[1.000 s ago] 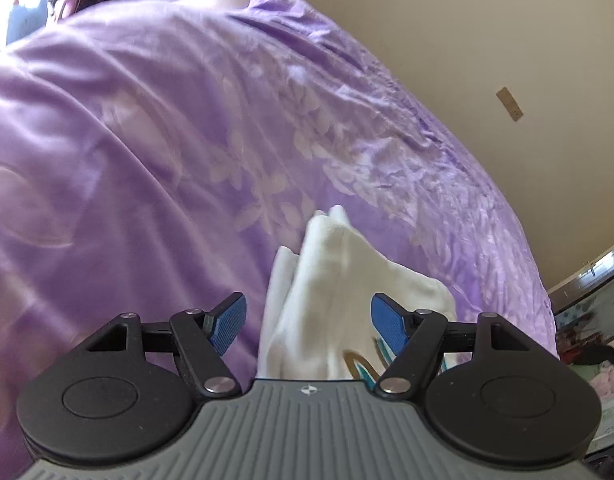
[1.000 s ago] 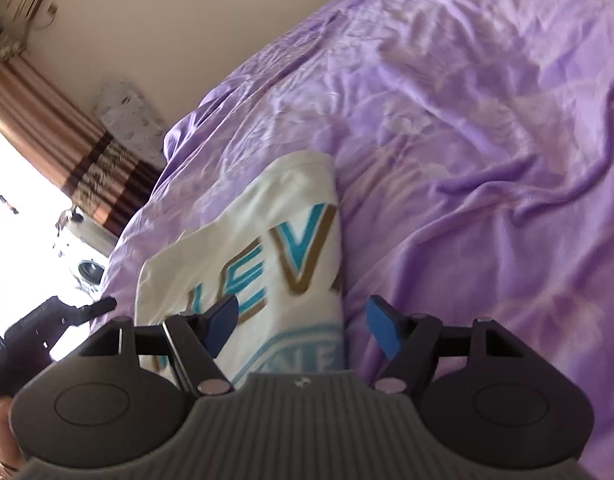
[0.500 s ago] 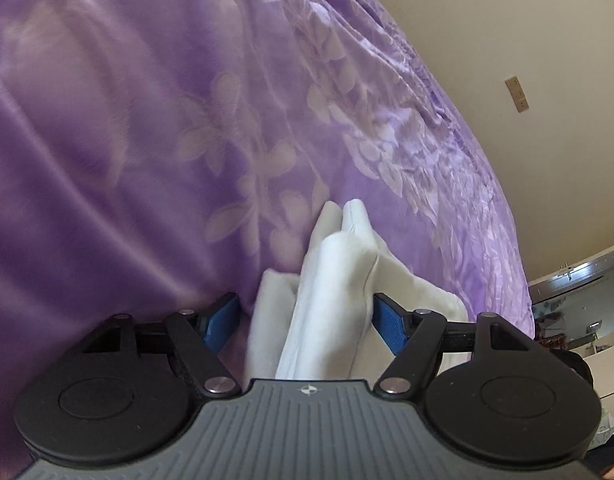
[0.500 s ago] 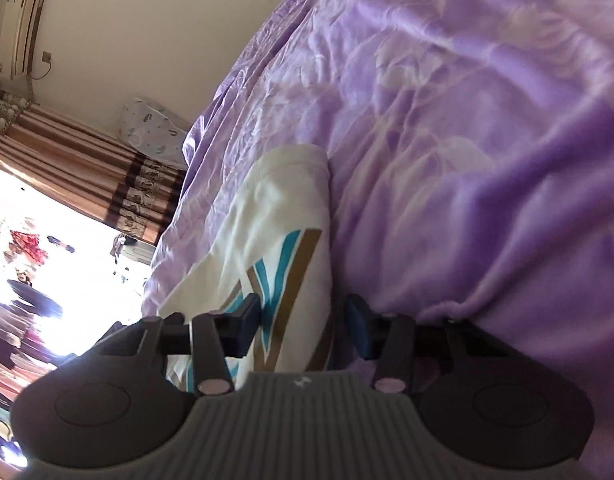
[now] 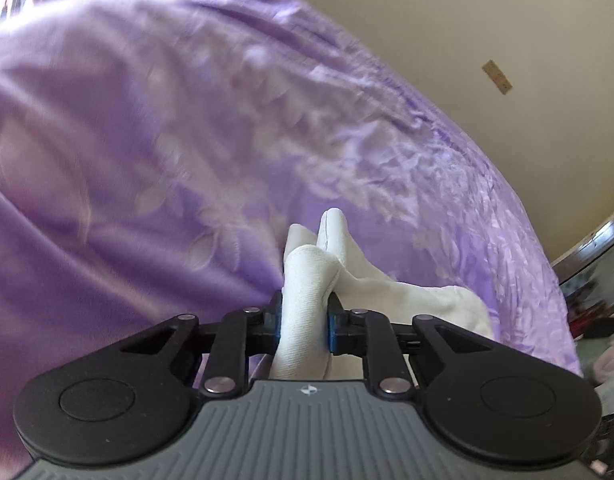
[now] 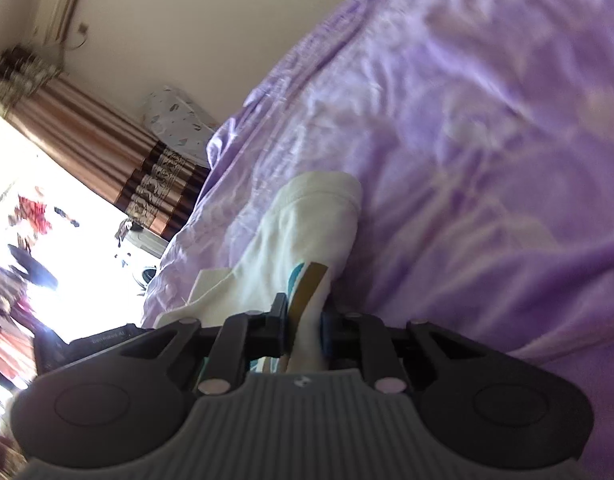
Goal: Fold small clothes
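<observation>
A small white garment (image 5: 327, 248) with teal and gold lettering (image 6: 307, 280) lies on a purple bedspread (image 5: 147, 140). My left gripper (image 5: 303, 322) is shut on a bunched fold of its white cloth, which sticks up past the blue pads. My right gripper (image 6: 305, 330) is shut on the printed edge of the same garment (image 6: 303, 216), lifting it off the bed. The rest of the garment trails down toward the left in the right wrist view.
The purple bedspread (image 6: 487, 140) fills most of both views. A beige wall (image 5: 487, 20) stands behind the bed. Brown curtains (image 6: 107, 152) and a bright window are at the left of the right wrist view. Cluttered furniture (image 5: 599, 300) sits at the left view's right edge.
Both grippers have closed from open onto the white garment. Both have pulled back and lifted, so the cloth is bunched and raised off the bedspread.
</observation>
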### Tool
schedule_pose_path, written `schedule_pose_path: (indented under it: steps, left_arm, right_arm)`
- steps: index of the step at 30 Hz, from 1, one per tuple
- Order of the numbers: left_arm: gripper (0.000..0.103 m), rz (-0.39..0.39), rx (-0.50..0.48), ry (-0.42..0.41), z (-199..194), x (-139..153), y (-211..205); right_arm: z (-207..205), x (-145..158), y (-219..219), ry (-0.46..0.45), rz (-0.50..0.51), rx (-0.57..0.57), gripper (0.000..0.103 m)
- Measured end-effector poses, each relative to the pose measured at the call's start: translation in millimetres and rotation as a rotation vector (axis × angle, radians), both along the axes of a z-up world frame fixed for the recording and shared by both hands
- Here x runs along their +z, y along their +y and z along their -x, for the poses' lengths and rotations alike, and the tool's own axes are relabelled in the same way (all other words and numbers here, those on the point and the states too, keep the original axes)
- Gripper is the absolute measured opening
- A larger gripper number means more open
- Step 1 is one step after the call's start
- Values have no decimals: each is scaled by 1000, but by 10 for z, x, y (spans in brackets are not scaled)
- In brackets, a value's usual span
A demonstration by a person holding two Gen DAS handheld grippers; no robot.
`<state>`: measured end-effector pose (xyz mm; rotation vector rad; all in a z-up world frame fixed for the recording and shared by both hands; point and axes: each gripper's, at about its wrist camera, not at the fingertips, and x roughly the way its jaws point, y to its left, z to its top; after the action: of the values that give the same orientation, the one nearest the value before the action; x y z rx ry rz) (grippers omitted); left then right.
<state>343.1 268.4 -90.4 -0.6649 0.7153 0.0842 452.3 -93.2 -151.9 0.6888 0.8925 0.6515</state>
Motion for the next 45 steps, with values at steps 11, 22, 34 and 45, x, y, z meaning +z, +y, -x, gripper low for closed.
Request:
schedule_pose_path:
  steps: [11,22,34,45]
  left_arm:
    - [18,-215,-8,-227,741,978,-583]
    - [17,-278,-45,-345,1579,1697,-1153]
    - [17,-284,-109,-350,1987,1743,-1432]
    - [17,-177,-143,-235,1811,1188,-1314]
  right_arm:
    - [509,965,-88,-188,22,-8,10]
    - [1437,1818,-541,-352,42,-43,10]
    - [2179,2136,-1037,-375,43,-85,10]
    - [2178,1607,-1124,-237,72,-90,10]
